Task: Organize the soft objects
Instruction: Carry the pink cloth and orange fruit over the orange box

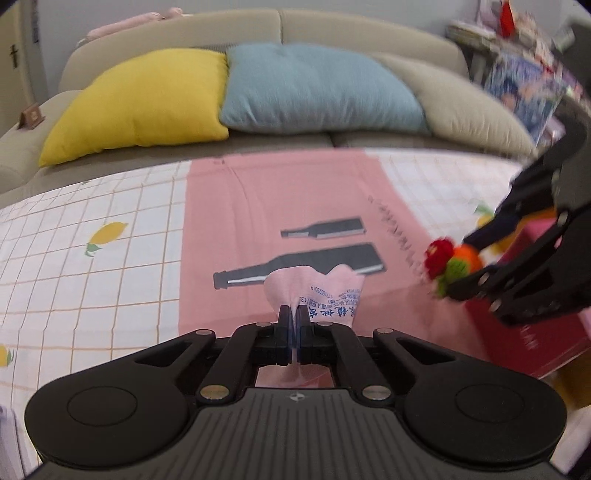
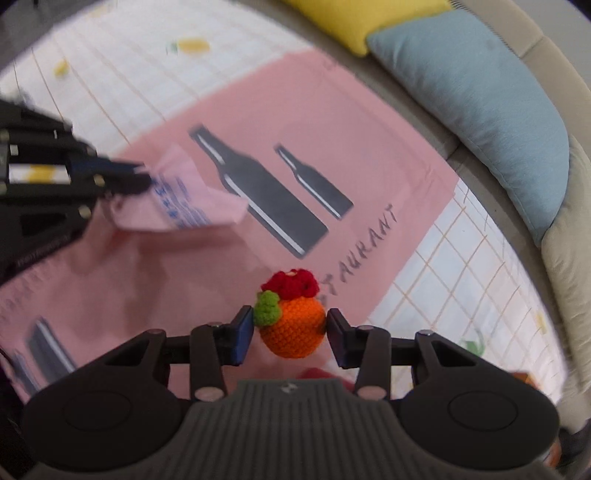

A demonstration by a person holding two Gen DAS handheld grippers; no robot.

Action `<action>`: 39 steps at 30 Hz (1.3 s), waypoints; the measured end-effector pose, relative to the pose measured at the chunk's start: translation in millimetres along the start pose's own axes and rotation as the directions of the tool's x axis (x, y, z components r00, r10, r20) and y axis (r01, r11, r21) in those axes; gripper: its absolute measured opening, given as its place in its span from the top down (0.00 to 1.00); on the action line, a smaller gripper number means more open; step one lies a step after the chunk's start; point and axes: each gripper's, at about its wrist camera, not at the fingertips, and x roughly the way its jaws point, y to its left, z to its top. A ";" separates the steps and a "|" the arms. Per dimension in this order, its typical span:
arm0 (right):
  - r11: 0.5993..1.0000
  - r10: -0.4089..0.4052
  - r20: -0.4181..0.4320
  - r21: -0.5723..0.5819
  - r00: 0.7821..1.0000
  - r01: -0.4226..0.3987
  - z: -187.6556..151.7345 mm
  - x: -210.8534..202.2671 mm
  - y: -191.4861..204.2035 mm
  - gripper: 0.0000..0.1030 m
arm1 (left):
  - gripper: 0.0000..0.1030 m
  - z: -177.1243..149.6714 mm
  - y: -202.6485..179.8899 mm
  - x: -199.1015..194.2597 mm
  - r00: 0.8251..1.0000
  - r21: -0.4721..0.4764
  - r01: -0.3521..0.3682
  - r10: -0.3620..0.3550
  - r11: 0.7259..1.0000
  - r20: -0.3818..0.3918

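Note:
My left gripper (image 1: 294,317) is shut on a pink cloth with blue print (image 1: 317,291), held above the pink mat (image 1: 258,206). The same cloth (image 2: 184,199) hangs from that gripper (image 2: 146,177) in the right wrist view. My right gripper (image 2: 290,325) is shut on an orange crocheted ball (image 2: 293,332) with a red flower and a green leaf on top, held above the mat (image 2: 166,266). In the left wrist view this gripper (image 1: 461,266) and the ball (image 1: 458,262) are at the right.
The pink mat with black bottle prints lies on a white checked lemon-print cloth (image 1: 92,240). A red box (image 1: 535,332) sits at the right. Behind is a beige sofa (image 1: 351,29) with yellow (image 1: 140,99), blue (image 1: 314,88) and beige (image 1: 469,107) cushions.

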 end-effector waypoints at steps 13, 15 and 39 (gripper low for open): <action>0.937 0.078 0.334 0.298 0.939 -0.183 -75.2 -91.3 20.4 0.59 | 0.99 -3.7 -17.1 -95.0 0.981 -0.066 0.104 -0.092 0.992 0.174; 0.917 0.059 0.379 0.346 0.924 -0.200 -92.9 -104.1 20.5 0.59 | 0.99 -4.6 -25.0 -105.9 0.975 -0.056 0.129 -0.116 0.990 0.192; 0.454 -0.315 0.197 0.890 0.929 -0.035 -323.2 -168.2 -90.2 0.58 | 0.99 54.4 -226.8 -105.5 0.821 0.227 0.523 -0.557 0.822 0.127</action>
